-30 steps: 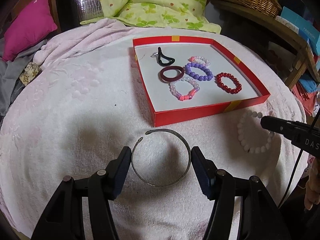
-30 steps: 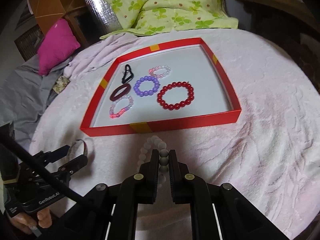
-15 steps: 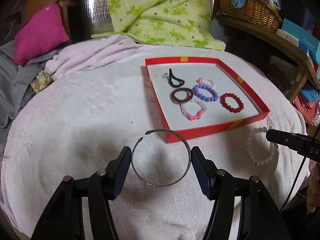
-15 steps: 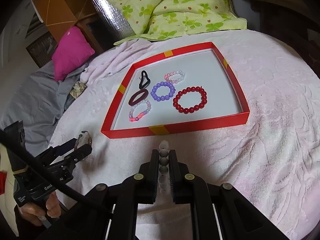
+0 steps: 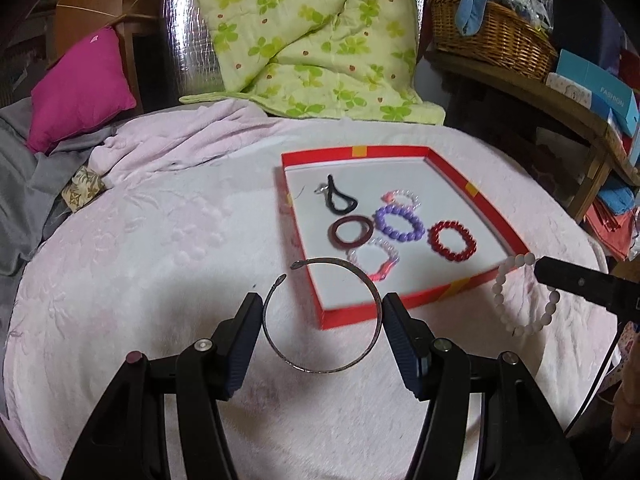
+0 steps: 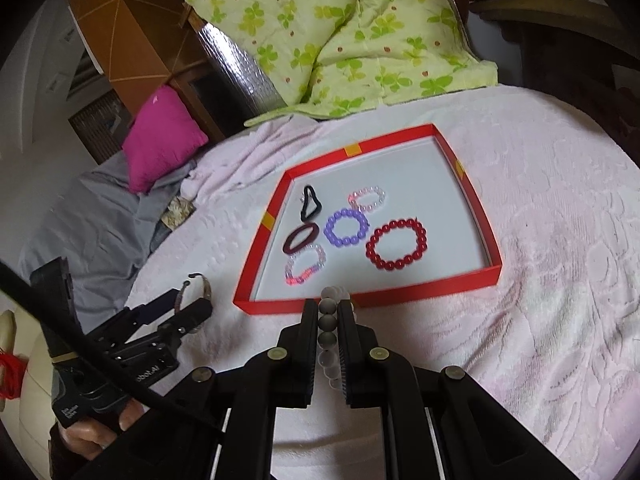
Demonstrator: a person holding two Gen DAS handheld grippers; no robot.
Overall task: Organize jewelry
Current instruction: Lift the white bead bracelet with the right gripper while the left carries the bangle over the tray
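My left gripper [image 5: 322, 306] is shut on a thin silver bangle [image 5: 320, 370] and holds it up in front of the red tray [image 5: 404, 302]. It also shows in the right wrist view [image 6: 192, 304]. My right gripper [image 6: 328, 308] is shut on a white bead bracelet [image 6: 329, 322], which hangs from it near the tray's front right corner in the left wrist view [image 5: 516, 320]. The tray holds a red bead bracelet [image 6: 396, 244], a purple one [image 6: 346, 228], a dark red ring [image 6: 300, 238], pink bead bracelets and a black loop [image 6: 310, 202].
A pink textured blanket [image 6: 560, 260] covers the round surface. A magenta cushion [image 5: 80, 88], grey cloth and a green flowered quilt [image 5: 304, 40] lie behind. A wicker basket [image 5: 492, 36] and boxes stand on a wooden shelf at the right.
Both grippers have risen off the blanket with their jewelry: the bangle and the white bracelet now hang in the air, and both views show the tray from higher and farther back.
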